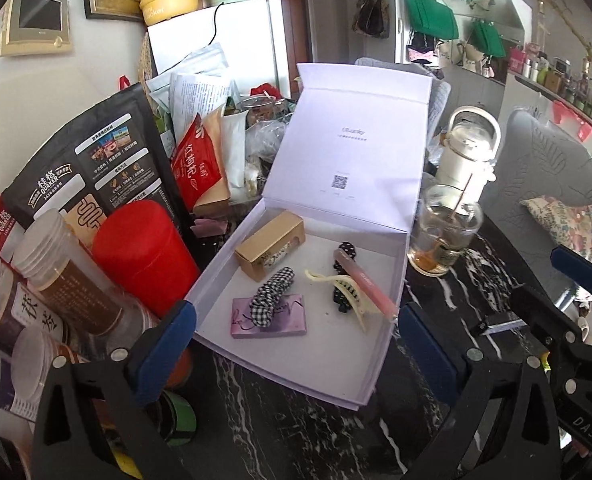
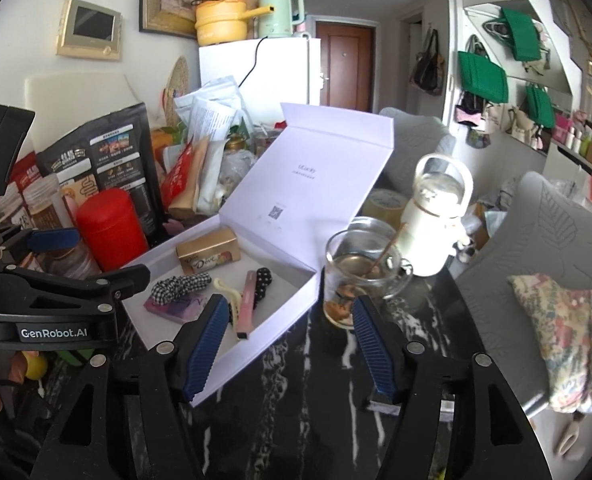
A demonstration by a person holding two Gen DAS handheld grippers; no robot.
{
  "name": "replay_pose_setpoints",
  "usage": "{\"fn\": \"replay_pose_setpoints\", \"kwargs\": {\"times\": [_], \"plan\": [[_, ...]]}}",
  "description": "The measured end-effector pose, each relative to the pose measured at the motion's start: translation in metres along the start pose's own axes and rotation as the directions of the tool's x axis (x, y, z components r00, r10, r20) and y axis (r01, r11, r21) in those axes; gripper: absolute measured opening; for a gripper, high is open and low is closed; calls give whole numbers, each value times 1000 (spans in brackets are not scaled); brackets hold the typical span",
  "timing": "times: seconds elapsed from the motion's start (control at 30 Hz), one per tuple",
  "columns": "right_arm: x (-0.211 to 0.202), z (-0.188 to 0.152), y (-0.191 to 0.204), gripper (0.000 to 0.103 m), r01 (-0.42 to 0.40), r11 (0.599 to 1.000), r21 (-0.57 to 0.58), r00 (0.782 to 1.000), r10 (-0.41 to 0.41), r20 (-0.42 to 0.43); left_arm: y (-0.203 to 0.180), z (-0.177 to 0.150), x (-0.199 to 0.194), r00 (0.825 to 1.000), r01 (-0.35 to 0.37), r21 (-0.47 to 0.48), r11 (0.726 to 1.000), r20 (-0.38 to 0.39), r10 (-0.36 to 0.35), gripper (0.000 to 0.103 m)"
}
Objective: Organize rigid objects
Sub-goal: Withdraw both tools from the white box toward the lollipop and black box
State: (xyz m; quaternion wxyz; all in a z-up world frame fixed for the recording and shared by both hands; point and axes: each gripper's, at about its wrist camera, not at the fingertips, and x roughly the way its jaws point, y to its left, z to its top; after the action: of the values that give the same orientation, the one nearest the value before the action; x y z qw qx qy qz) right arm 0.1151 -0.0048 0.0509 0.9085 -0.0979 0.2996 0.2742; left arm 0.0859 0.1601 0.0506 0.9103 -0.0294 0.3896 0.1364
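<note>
A white gift box [image 1: 279, 368] [image 2: 279, 332] stands open on the black marbled table, its lid upright. Inside lie a gold chocolate carton [image 1: 269, 246] [image 2: 207, 255], a checkered scrunchie [image 1: 273, 296] [image 2: 179, 286] on a purple flat card [image 1: 279, 322], a cream hair claw [image 1: 354, 300], a polka-dot clip [image 1: 344, 249] and a pink tube [image 1: 366, 280] [image 2: 245, 308]. My left gripper [image 1: 296, 340] [image 2: 95, 258] hovers open over the box's near edge, holding nothing. My right gripper [image 2: 289, 336] [image 1: 556, 284] is open and bare above the box's right corner.
A glass mug [image 1: 444, 232] [image 2: 360, 272] with a stick stands just right of the box, with a white bottle [image 1: 468, 152] behind it. To the left crowd a red canister [image 1: 143, 252], several jars [image 1: 55, 280] and food bags [image 1: 95, 168]. A grey chair [image 2: 536, 240] is to the right.
</note>
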Motion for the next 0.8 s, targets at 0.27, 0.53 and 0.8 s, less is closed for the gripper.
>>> {"fn": "replay_pose_setpoints", "kwargs": {"times": [0.27,0.53,0.8], "plan": [[-41,-20,-17,68,57,998,14,998,-57,18,-32,-19,-25,998,60,35,998,12,-60,103],[-71,-47,-42,71,111,993,50,993,-113,21,-67,-40,-37,995,102,96,990,-1,-102,103],[-82,-81,-68,71,152,985,86,988,-151,-21,-102,-63,-38,987,158,119,980,-13,-158,103]]}}
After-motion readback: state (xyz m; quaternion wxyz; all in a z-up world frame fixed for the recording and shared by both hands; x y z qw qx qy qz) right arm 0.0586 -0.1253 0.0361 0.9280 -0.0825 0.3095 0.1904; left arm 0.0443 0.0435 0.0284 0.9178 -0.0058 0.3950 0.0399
